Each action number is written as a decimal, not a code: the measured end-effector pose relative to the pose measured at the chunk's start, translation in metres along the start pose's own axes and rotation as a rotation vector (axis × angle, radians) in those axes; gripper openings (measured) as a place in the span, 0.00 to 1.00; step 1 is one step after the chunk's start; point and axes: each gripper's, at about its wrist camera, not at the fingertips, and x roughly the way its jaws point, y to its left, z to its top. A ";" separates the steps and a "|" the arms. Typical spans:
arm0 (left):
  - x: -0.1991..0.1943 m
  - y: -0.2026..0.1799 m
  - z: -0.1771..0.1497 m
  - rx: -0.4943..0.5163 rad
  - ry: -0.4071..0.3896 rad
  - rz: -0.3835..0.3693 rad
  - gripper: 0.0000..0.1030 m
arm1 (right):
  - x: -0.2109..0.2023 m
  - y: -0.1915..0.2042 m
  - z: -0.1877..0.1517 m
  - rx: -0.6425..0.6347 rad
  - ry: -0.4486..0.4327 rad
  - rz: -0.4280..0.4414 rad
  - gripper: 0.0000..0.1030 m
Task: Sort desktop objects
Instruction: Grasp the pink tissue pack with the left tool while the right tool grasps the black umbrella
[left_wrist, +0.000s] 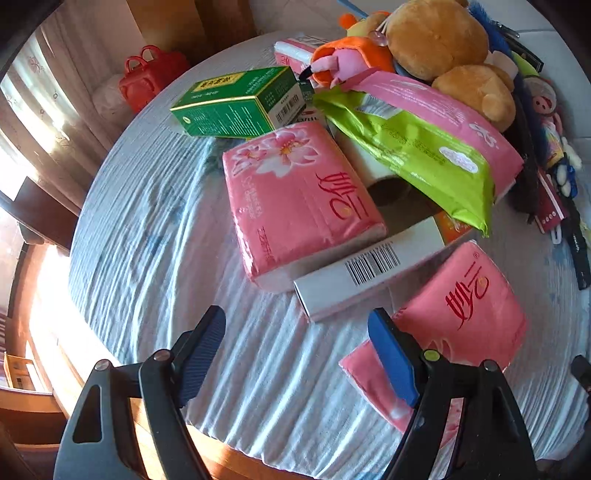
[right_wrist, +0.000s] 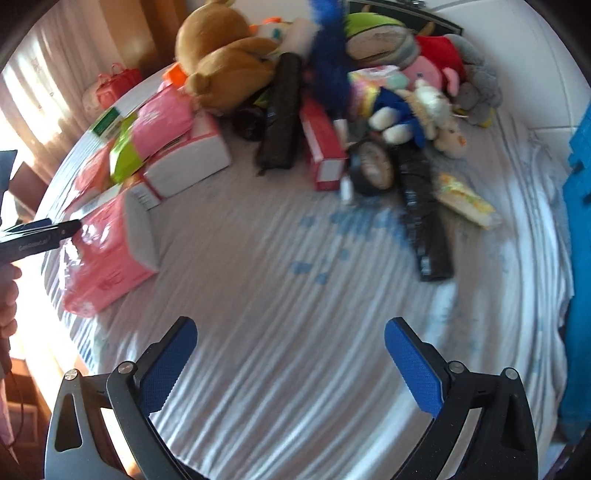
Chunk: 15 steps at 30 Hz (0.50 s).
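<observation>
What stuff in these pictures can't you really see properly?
- Left wrist view: the white box has one end hidden under a pink tissue pack.
- Left wrist view: the brown teddy bear is cut off by the top edge.
- Right wrist view: the round clock is too blurred to read.
- Right wrist view: the blue thing is cut off by the right edge; I cannot tell what it is.

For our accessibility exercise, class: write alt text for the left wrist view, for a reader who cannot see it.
An open left hand-held gripper hangs over a round table's pale striped cloth, nothing between its fingers. Ahead lie pink tissue packs, a white barcoded box and a green box; plush toys are heaped behind.
</observation>
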 end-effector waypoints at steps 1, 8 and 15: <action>0.000 -0.002 -0.005 -0.004 0.019 -0.036 0.77 | 0.008 0.015 -0.001 -0.019 0.011 0.032 1.00; -0.025 -0.028 -0.014 0.078 -0.021 -0.109 0.76 | 0.045 0.055 0.027 -0.053 -0.037 -0.050 1.00; -0.048 -0.071 -0.012 0.049 0.024 -0.260 0.76 | 0.001 -0.011 0.037 0.086 -0.120 -0.136 1.00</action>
